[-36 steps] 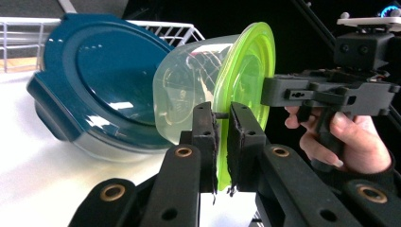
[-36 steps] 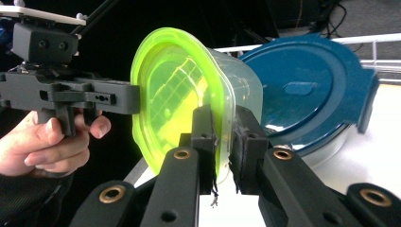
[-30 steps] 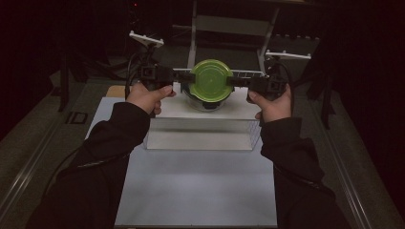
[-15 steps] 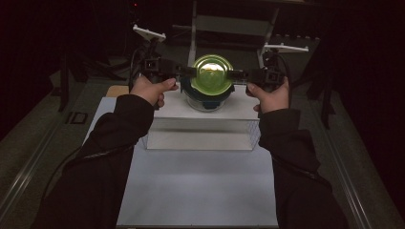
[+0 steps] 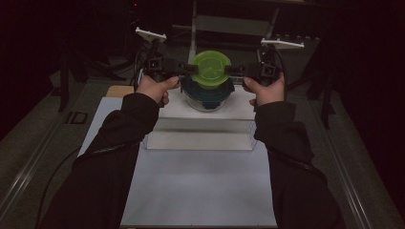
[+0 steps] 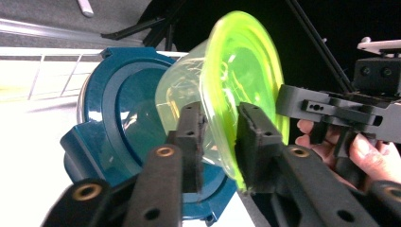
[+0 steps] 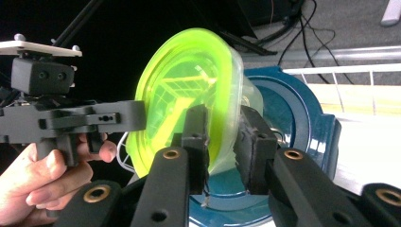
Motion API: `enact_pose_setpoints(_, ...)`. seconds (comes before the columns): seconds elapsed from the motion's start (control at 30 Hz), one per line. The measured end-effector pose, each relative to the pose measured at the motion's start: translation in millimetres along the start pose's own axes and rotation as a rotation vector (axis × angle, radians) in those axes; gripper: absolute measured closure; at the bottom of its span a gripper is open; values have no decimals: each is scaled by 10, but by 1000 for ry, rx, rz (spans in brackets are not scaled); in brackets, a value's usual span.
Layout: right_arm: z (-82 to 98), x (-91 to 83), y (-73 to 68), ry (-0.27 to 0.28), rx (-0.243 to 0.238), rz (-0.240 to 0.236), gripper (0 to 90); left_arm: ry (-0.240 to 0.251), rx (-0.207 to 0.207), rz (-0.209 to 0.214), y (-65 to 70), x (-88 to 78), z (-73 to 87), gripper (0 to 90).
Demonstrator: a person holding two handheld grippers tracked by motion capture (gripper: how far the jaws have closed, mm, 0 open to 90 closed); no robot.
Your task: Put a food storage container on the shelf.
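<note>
Room: dark all round me, black stands and cables at the top of the high view.
Table (image 5: 200, 191): pale white sheet filling the lower centre of the high view, my two dark sleeves coming up from the bottom corners.
Clear box (image 5: 200, 129): see-through, centre of the high view, standing on the table.
Left claw (image 5: 187, 69): upper left of centre in the high view, in my left hand (image 5: 154, 88), pointing right at the container's rim. Its jaws have just been opening; in the left gripper view the green rim sits between the two pads, and whether they press on it I cannot tell.
Green-lidded container (image 5: 210, 67): upper centre of the high view, between my two claws, tilted, just over the blue lid. In the left gripper view (image 6: 236, 80) its clear body faces left, the green lid right.
Blue-lidded container (image 5: 207, 93): under the green one, on top of the clear box; its blue lid (image 6: 118, 118) fills the left of the left gripper view.
Right claw (image 5: 235, 70): upper right of centre in the high view, in my right hand (image 5: 265, 90), pointing left. Its jaws have just been opening too; in the right gripper view the container's edge (image 7: 222, 94) stands between the pads, grip not clear.
</note>
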State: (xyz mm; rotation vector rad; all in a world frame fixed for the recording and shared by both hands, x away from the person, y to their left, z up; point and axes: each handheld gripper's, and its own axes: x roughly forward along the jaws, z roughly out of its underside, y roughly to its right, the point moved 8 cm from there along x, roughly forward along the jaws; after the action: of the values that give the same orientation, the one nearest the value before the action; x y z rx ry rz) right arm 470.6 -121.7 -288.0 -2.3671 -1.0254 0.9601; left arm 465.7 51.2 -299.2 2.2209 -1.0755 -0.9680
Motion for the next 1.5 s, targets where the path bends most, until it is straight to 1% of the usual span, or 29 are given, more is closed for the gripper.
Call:
enact_pose_setpoints(0.03, -8, 7, 9, 3, 8, 2, 736, -1, 2, -7, 1, 6, -1, 671)
enact_pose_setpoints(0.07, -16, 14, 19, 6, 13, 4, 734, -2, 7, -31, -3, 14, -3, 646)
enact_pose_setpoints(0.1, -24, 21, 31, 7, 21, 9, 729, 3, 14, -51, -7, 23, -5, 597)
enact_pose_setpoints(0.13, -29, 26, 40, 7, 27, 12, 722, 2, 15, -54, -7, 30, -5, 563)
enact_pose_setpoints(0.2, -34, 31, 46, 7, 24, 15, 714, -4, 17, -52, -6, 40, -2, 526)
enact_pose_setpoints(0.23, -39, 38, 50, 5, 21, 23, 704, 0, 30, -56, -4, 56, -3, 526)
enact_pose_setpoints(0.27, -44, 53, 59, 4, 22, 32, 694, 2, 29, -57, -5, 58, -6, 507)
enact_pose_setpoints(0.4, -48, 81, 59, -2, 20, 42, 659, 1, 30, -61, -15, 73, -12, 463)
enact_pose_setpoints(0.57, -55, 104, 55, 4, 29, 41, 586, 17, 13, -71, -51, 76, -39, 402)
enact_pose_setpoints(0.63, -62, 103, 50, 8, 26, 43, 526, 20, 5, -64, -54, 75, -44, 385)
enact_pose_setpoints(0.67, -67, 101, 43, 13, 26, 37, 509, 29, 7, -54, -48, 71, -49, 376)
enact_pose_setpoints(0.7, -70, 99, 42, 14, 23, 40, 494, 30, 8, -38, -40, 66, -49, 349)
enact_pose_setpoints(0.73, -72, 98, 40, 16, 18, 39, 470, 26, 8, -31, -36, 63, -45, 337)
enact_pose_setpoints(0.77, -73, 96, 39, 19, 16, 38, 443, 32, 14, -36, -37, 54, -47, 336)
enact_pose_setpoints(0.8, -75, 89, 37, 26, 14, 33, 423, 40, 25, -21, -25, 43, -48, 324)
enact_pose_setpoints(0.83, -79, 81, 35, 33, 12, 31, 406, 43, 33, 2, -6, 34, -46, 281)
enact_pose_setpoints(0.87, -80, 74, 33, 36, 8, 31, 370, 48, 41, 26, 20, 22, -45, 236)
enact_pose_setpoints(0.93, -80, 56, 19, 42, -9, 15, 322, 48, 48, 38, 49, 6, -38, 205)
enact_pose_setpoints(1.0, -79, 39, 5, 49, -18, 2, 285, 56, 53, 51, 78, -13, -29, 139)
enact_pose_setpoints(1.03, -75, 24, -7, 52, -23, -4, 279, 62, 65, 59, 90, -22, -24, 137)
enact_pose_setpoints(1.07, -70, 14, -13, 53, -27, -7, 276, 65, 88, 68, 111, -30, -7, 110)
enact_pose_setpoints(1.1, -59, 1, -23, 54, -35, -7, 271, 64, 129, 73, 132, -33, 26, 60)
enact_pose_setpoints(1.13, -40, -17, -38, 57, -48, -16, 256, 58, 147, 72, 136, -34, 50, 16)
enact_pose_setpoints(1.17, -24, -26, -45, 56, -55, -18, 247, 52, 156, 65, 131, -35, 80, 7)
enact_pose_setpoints(1.23, 37, -50, -52, 52, -75, -15, 247, 59, 163, 69, 129, -47, 134, 7)
enact_pose_setpoints(1.37, 137, -108, -42, 61, -101, -5, 247, 82, 210, 54, 147, -100, 250, 7)
enact_pose_setpoints(1.4, 168, -124, -42, 59, -107, -6, 246, 92, 221, 45, 151, -119, 286, 7)
enact_pose_setpoints(1.43, 207, -145, -38, 58, -117, -5, 243, 91, 232, 37, 153, -136, 319, 7)
enact_pose_setpoints(1.5, 271, -175, -37, 58, -122, -13, 235, 100, 238, 42, 165, -175, 380, 8)
